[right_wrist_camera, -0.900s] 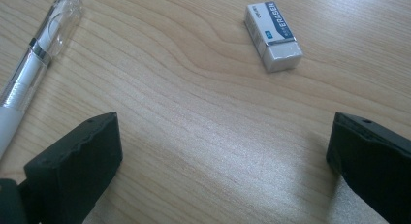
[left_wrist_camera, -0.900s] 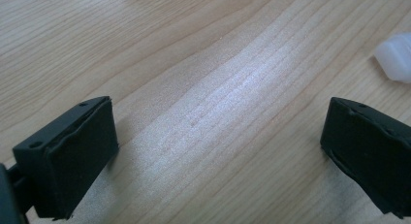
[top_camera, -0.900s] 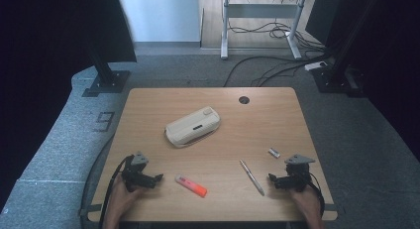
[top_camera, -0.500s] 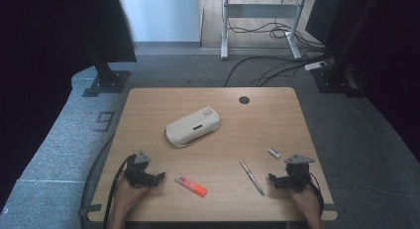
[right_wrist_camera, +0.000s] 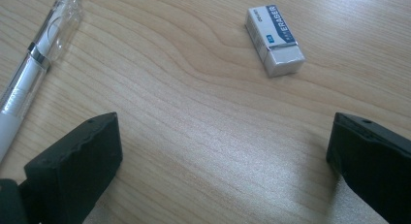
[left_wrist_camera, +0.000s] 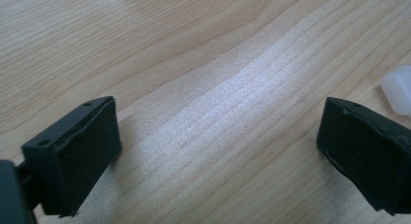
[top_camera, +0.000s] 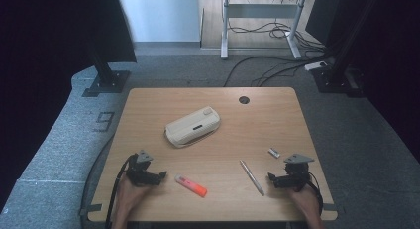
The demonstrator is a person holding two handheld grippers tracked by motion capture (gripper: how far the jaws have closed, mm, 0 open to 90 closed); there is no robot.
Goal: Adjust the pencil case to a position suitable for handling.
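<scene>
My left gripper (top_camera: 161, 176) rests low on the wooden table (top_camera: 148, 105) near its front left, jaws wide apart over bare wood (left_wrist_camera: 218, 136). Just to its right lies an orange highlighter (top_camera: 191, 185), whose white cap end (left_wrist_camera: 398, 88) shows at the edge of the left gripper view. My right gripper (top_camera: 271, 178) sits at the front right, also open with nothing between its jaws (right_wrist_camera: 223, 156). A white pen (top_camera: 252, 177) (right_wrist_camera: 34, 73) lies to its left, and a small white eraser (top_camera: 274, 152) (right_wrist_camera: 275, 40) lies just beyond it.
A cream pencil case (top_camera: 193, 126) lies tilted near the table's middle. A dark cable hole (top_camera: 243, 99) is set near the far edge. Beyond the table are grey carpet, monitor-stand feet and cables.
</scene>
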